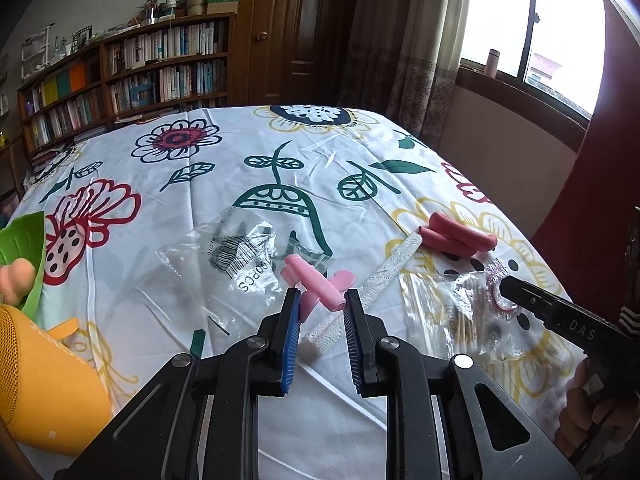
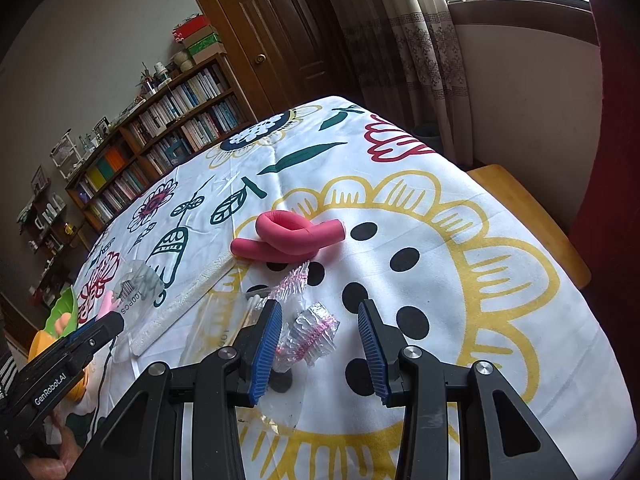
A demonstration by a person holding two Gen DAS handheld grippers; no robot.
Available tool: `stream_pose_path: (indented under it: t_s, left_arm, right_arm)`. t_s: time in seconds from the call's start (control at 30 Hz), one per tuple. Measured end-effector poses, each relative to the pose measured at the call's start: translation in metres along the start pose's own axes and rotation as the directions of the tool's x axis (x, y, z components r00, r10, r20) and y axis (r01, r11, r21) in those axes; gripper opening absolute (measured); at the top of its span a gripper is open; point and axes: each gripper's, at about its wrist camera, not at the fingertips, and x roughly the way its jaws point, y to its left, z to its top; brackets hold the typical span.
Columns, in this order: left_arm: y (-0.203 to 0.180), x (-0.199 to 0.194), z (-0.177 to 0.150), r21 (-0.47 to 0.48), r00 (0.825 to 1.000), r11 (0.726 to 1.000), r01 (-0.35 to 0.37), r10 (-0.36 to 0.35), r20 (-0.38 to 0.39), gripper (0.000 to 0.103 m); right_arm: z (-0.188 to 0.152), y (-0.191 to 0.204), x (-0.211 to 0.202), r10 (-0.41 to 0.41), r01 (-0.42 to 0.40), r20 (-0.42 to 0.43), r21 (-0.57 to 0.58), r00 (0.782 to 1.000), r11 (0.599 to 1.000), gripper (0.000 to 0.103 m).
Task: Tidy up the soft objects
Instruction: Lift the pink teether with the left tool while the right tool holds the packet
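The left gripper (image 1: 322,300) has its jaws spread, hovering just above the flowered tablecloth (image 1: 224,184), with a small heap of pale pink foam rollers (image 1: 316,284) lying just beyond its tips at 12 o'clock, partly on the edge of a clear plastic bag (image 1: 236,256). A white lace strip (image 1: 384,272) runs from there toward 1 o'clock, ending beside a darker pink foam tube (image 2: 288,236) that is bent into a loose knot on the yellow flower print. The right gripper (image 2: 320,320) is also spread wide, straddling a crinkled cellophane wrapper (image 2: 312,336) with pink print. The rollers look light and squashy, likely to spring back and roll away, so a gentle pinch across the middle of one piece seems safest. The wrapper looks flimsy and slippery; taking it at a bunched fold should hold better than at a flat edge.
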Motion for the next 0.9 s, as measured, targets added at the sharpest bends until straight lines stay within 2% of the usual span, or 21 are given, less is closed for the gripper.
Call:
stream_pose_path:
  t_s: [0.3,0.4,0.47,0.5,0.53,0.57,0.63,0.9]
  left_arm:
    - [-0.010,-0.022,0.002,0.041,0.999,0.999,0.007,-0.009,0.050,0.022]
    - [-0.011,-0.025,0.002,0.043,0.998,0.999,0.012,-0.014,0.053,0.022]
    - [-0.011,-0.026,0.002,0.042,0.998,0.999,0.013,-0.015,0.057,0.022]
    - [-0.010,-0.027,0.002,0.041,0.998,0.999,0.012,-0.015,0.059,0.022]
    - [-0.010,-0.028,0.002,0.041,0.998,0.999,0.012,-0.014,0.060,0.022]
    - [-0.009,-0.029,0.002,0.040,0.998,0.999,0.012,-0.014,0.062,0.022]
    - [-0.008,-0.030,0.003,0.037,0.998,0.999,0.013,-0.015,0.063,0.022]
    - [-0.003,-0.039,0.005,0.028,0.997,0.999,0.016,-0.018,0.081,0.022]
  right_arm:
    - [-0.001,0.001,0.001,-0.001,0.000,-0.005,-0.008,1.000,1.000,0.043]
    - [-0.002,0.002,0.001,-0.001,0.001,-0.008,-0.009,1.000,1.000,0.050]
    - [-0.003,0.005,0.002,0.003,-0.003,-0.014,-0.011,1.000,1.000,0.050]
    - [-0.003,0.006,0.002,0.006,-0.006,-0.014,-0.012,1.000,1.000,0.048]
    - [-0.004,0.008,0.002,0.005,-0.005,-0.013,-0.018,1.000,1.000,0.033]
    - [-0.005,0.010,0.001,-0.004,0.003,-0.009,-0.024,1.000,1.000,0.025]
    - [-0.004,0.011,0.001,-0.022,0.022,-0.004,-0.033,1.000,0.999,0.018]
    - [-0.003,0.012,-0.010,-0.020,0.021,0.018,-0.032,1.000,0.999,0.015]
